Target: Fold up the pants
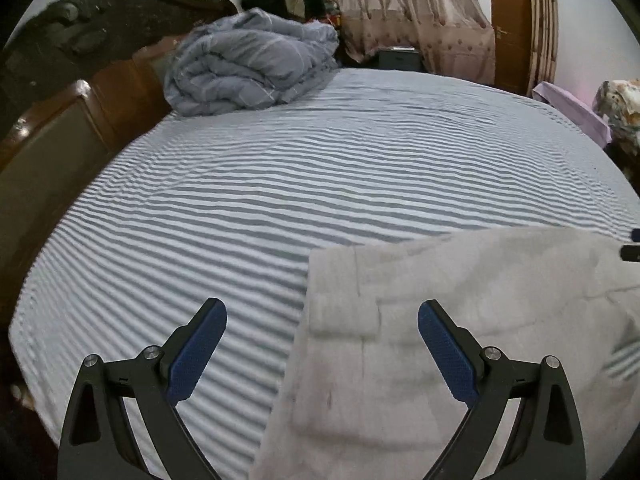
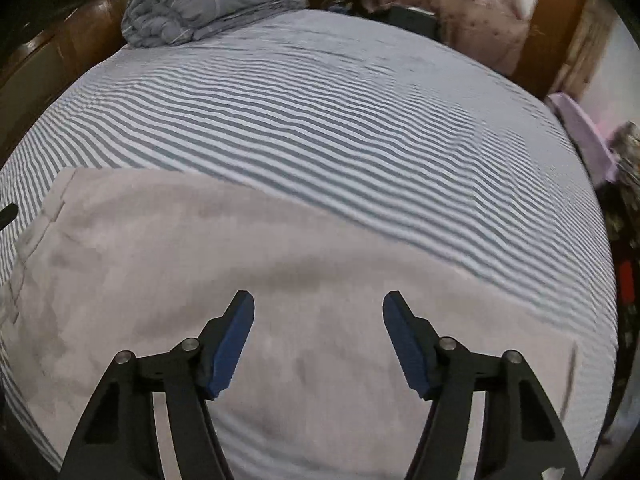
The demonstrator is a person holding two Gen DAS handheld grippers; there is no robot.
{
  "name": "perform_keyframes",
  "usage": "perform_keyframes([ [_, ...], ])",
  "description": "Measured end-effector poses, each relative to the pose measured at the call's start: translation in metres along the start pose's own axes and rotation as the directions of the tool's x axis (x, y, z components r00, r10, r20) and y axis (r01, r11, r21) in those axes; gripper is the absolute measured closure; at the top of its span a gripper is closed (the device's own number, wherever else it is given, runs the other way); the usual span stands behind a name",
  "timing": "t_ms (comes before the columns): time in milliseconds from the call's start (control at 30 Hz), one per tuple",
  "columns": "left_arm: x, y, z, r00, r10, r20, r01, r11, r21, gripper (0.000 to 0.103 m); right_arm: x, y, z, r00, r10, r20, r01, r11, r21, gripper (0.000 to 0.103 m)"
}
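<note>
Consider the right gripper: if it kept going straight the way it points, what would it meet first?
Probably the light grey pants spread on the striped bed sheet. The right gripper is open and tilted down over them; depth is unclear, but nothing else lies between.

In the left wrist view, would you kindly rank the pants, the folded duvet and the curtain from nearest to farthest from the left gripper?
1. Pants: on the bed, under the left gripper, right side.
2. Duvet: far left, by the headboard.
3. Curtain: behind the bed, far right.
</note>
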State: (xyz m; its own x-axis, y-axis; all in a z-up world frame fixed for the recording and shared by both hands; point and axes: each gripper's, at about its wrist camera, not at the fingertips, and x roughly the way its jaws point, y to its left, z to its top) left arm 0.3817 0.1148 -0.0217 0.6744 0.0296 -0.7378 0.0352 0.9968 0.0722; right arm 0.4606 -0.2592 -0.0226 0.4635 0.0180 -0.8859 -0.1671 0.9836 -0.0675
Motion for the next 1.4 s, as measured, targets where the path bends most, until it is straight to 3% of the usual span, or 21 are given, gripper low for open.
perform_keyframes([
  [200,0.059,0.028,0.015,0.991,-0.112,-0.067,0.106,0.991,-0.084,0.007,0.054,0.005,0.042,0.991,0.101,-0.084,-0.111,0.987,-0.116,0.041],
  [300,0.074,0.037,0.017,0.988,-0.137,-0.077,0.128,0.985,-0.113,0.007,0.073,0.016,0.053,0.991,0.08,-0.104,-0.098,0.978,-0.183,0.041],
  [533,0.105,0.029,0.021,0.974,-0.191,-0.118,0.184,0.981,-0.067,0.007,0.104,0.029,0.057,0.984,0.105,-0.142,-0.136,0.962,-0.235,0.041],
  [600,0.112,0.022,0.024,0.962,-0.233,-0.143,0.231,0.973,-0.027,0.007,0.103,0.027,0.056,0.981,0.137,-0.135,-0.165,0.961,-0.221,0.042],
  [733,0.128,0.01,0.026,0.935,-0.276,-0.222,0.291,0.956,0.041,0.007,0.098,0.028,0.054,0.971,0.19,-0.142,-0.217,0.953,-0.209,0.062],
  [800,0.135,0.005,0.024,0.938,-0.245,-0.244,0.267,0.962,0.061,0.017,0.093,0.034,0.05,0.97,0.199,-0.139,-0.227,0.948,-0.225,0.073],
  [833,0.136,0.004,0.024,0.93,-0.266,-0.253,0.289,0.955,0.06,0.03,0.09,0.038,0.047,0.972,0.194,-0.135,-0.222,0.946,-0.237,0.08],
  [933,0.132,0.003,0.027,0.937,-0.242,-0.25,0.262,0.964,0.052,0.037,0.082,0.047,0.04,0.981,0.155,-0.118,-0.182,0.947,-0.266,0.088],
  [1033,0.126,0.007,0.029,0.943,-0.236,-0.233,0.25,0.968,0.03,0.052,0.077,0.052,0.035,0.99,0.11,-0.092,-0.131,0.952,-0.277,0.093],
  [1200,0.108,0.008,0.031,0.961,-0.213,-0.174,0.218,0.976,0.011,0.064,0.063,0.066,0.028,0.999,0.015,-0.032,-0.024,0.95,-0.311,0.096],
  [1233,0.103,0.007,0.032,0.961,-0.225,-0.161,0.228,0.974,-0.002,0.097,0.057,0.07,0.027,1.0,-0.017,-0.006,0.014,0.946,-0.324,0.096],
  [1400,0.088,0.018,0.042,0.967,-0.234,-0.103,0.227,0.971,-0.078,0.097,0.052,0.075,0.037,0.995,-0.088,0.038,0.096,0.941,-0.324,0.097],
])
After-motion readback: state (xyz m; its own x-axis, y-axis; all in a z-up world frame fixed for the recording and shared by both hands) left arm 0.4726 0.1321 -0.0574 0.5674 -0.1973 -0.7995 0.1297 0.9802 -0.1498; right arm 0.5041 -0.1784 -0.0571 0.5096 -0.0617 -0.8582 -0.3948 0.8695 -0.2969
